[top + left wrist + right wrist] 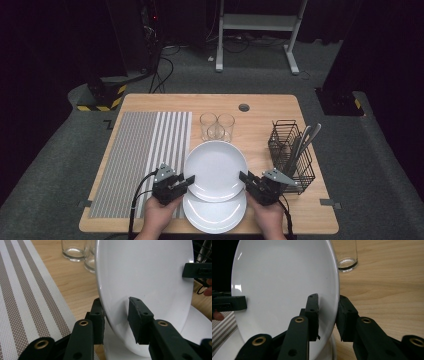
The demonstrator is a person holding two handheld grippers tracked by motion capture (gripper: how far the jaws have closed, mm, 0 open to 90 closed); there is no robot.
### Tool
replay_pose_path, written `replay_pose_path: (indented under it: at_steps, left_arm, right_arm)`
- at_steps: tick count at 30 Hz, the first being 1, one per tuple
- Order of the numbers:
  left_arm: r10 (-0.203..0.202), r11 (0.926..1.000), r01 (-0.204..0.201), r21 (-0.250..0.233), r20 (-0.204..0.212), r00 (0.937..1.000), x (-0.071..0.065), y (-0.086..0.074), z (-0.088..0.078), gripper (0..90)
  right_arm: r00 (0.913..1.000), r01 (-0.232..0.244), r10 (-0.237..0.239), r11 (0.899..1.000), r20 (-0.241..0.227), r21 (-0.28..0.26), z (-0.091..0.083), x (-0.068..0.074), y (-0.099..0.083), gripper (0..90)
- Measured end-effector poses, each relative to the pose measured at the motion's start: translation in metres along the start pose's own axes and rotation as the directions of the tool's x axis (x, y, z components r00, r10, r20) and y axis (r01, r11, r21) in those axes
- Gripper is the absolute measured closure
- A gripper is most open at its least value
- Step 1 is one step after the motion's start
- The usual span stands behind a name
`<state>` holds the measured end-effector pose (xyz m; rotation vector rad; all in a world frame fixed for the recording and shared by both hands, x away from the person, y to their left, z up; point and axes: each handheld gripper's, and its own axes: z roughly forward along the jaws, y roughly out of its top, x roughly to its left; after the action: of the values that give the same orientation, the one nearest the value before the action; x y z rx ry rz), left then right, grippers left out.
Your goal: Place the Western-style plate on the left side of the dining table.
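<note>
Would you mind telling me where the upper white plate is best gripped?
By its thin rim at opposite sides: the upper plate is wide and shallow. The left gripper and right gripper straddle the rim from either side, above the lower plate.

A round white upper plate (216,167), glossy and bare, is seen raised by its opposite rims above the wooden counter (260,112). It is overlapped onto a second white plate (215,215) lying flat at the counter's near edge. In the gripper views the upper plate's rim is seen lifted clear of the plate beneath.
</note>
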<state>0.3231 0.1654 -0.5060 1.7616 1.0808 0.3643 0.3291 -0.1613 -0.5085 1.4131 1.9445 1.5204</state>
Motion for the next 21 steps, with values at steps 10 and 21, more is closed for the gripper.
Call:
replay_pose_path:
  at_steps: [10,21]
  left_arm:
    - [-0.054,0.9962,0.055,-0.068,0.022,0.9983,0.0041,-0.0087,0.0034,67.8]
    - [-0.055,0.9939,0.058,-0.094,0.029,0.9981,0.0084,-0.0064,-0.0021,69.7]
  right_arm:
    - [0.9992,0.036,-0.036,0.999,0.016,0.004,0.0017,0.0021,0.0050,72.9]
    - [0.9994,0.030,-0.030,1.000,0.018,-0.006,0.0040,0.0066,0.0067,73.4]
